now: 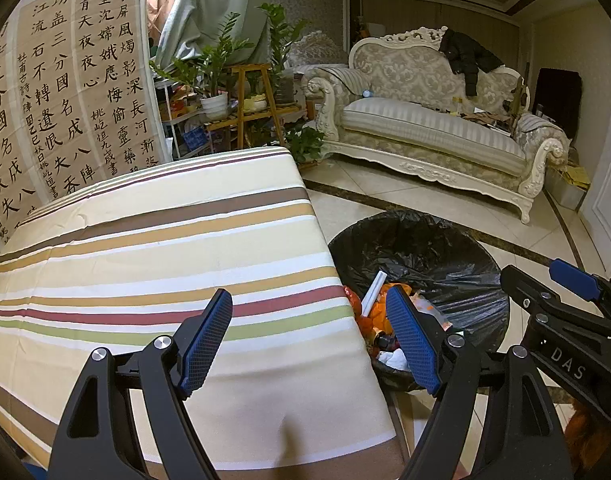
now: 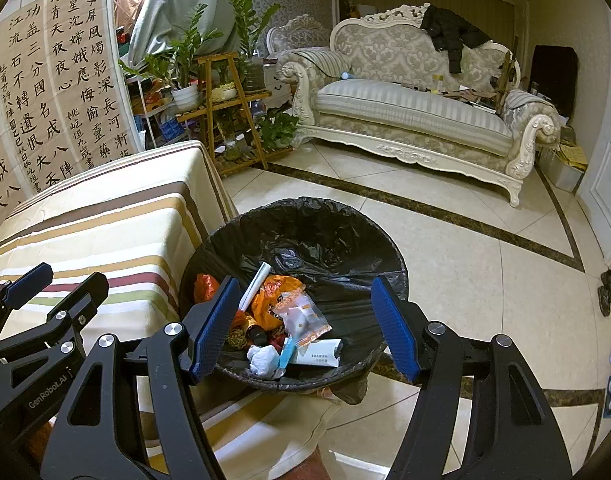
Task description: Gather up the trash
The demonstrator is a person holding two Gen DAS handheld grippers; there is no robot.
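A round bin with a black liner (image 2: 325, 236) stands on the floor beside the striped table (image 2: 105, 236). It holds trash: an orange wrapper (image 2: 275, 300), a clear packet (image 2: 303, 316), a white box (image 2: 319, 353), a crumpled tissue (image 2: 263, 360) and a white tube (image 2: 255, 286). My right gripper (image 2: 305, 324) is open and empty above the bin. My left gripper (image 1: 309, 340) is open and empty over the table's right edge (image 1: 345, 292), with the bin (image 1: 445, 248) to its right. The right gripper (image 1: 565, 292) shows at the right in the left wrist view.
The striped tablecloth (image 1: 145, 260) shows no objects. A cream sofa (image 2: 417, 116) with a black jacket stands across the tiled floor (image 2: 485, 280). Potted plants on a wooden stand (image 2: 225, 100) and calligraphy sheets (image 2: 53, 88) are behind the table.
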